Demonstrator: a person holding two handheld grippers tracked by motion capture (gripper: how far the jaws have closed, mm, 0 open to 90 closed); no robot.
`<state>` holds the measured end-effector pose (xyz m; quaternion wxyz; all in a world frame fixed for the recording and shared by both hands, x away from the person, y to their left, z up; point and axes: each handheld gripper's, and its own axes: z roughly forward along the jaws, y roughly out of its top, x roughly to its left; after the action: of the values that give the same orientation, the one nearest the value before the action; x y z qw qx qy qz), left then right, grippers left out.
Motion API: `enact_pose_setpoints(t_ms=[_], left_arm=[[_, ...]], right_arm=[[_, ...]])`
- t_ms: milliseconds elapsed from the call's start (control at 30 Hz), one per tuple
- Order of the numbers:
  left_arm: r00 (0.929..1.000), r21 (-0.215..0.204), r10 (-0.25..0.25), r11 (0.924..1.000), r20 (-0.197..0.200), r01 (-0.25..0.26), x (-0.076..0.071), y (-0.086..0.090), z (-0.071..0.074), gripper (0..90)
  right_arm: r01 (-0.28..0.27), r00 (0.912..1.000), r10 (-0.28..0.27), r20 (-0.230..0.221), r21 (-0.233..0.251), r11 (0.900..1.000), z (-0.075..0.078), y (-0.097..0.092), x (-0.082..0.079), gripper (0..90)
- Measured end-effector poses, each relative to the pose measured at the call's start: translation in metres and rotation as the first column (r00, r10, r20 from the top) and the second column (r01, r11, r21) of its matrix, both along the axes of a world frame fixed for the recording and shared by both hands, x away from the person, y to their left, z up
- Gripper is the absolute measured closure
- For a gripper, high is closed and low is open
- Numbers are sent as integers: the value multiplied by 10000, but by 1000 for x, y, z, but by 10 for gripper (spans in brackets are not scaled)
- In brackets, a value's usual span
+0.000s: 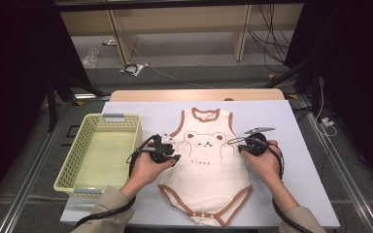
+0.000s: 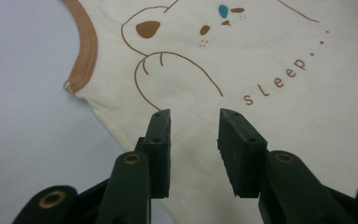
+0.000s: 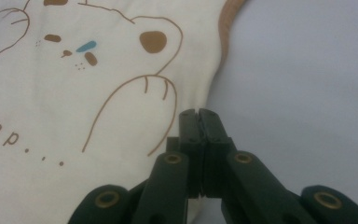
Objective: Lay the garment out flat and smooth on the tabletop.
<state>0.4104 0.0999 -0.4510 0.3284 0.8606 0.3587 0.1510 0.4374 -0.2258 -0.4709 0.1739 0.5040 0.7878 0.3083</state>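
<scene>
Yellow basket empty on tabletop, cream bodysuit beside; left gripper apart, right gripper pinched on its edge.

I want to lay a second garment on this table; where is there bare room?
Bare mat lies right of the cream bear-print baby bodysuit, out to the pale lavender table mat's right edge. The yellow perforated plastic basket takes the left; only a narrow strip separates them, where the left gripper works.

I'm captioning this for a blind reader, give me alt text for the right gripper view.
The right gripper, black jaws shut together, sits at the side edge of a cream cotton baby bodysuit with brown trim and a brown line-drawn bear, spread flat on a pale lavender-grey table cover.
</scene>
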Motion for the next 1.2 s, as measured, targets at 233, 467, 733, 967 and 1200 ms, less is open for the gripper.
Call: enact_pose_setpoints(t_ms=[233,467,733,967,1200], left_arm=[[9998,-101,-97,9999,148,98,-15,5,1,640],[9998,-21,-215,9998,-23,215,-20,5,-6,628],[9999,-3,-137,9999,-15,137,-20,5,-7,626],[9999,2,-104,9999,36,104,-19,5,-6,623],[9999,-16,-108,9999,-10,108,-19,7,-7,620]], right_arm=[[-975,9924,1064,615,-1338,9862,0,31,-10,893],[-1541,9879,1546,78,-459,9870,-10,34,-6,809],[579,9920,-784,994,1941,9793,6,-2,2,872],[1295,9903,-1360,287,1647,9778,-7,-12,15,900],[460,9979,-521,378,1491,9878,-8,11,23,900]])
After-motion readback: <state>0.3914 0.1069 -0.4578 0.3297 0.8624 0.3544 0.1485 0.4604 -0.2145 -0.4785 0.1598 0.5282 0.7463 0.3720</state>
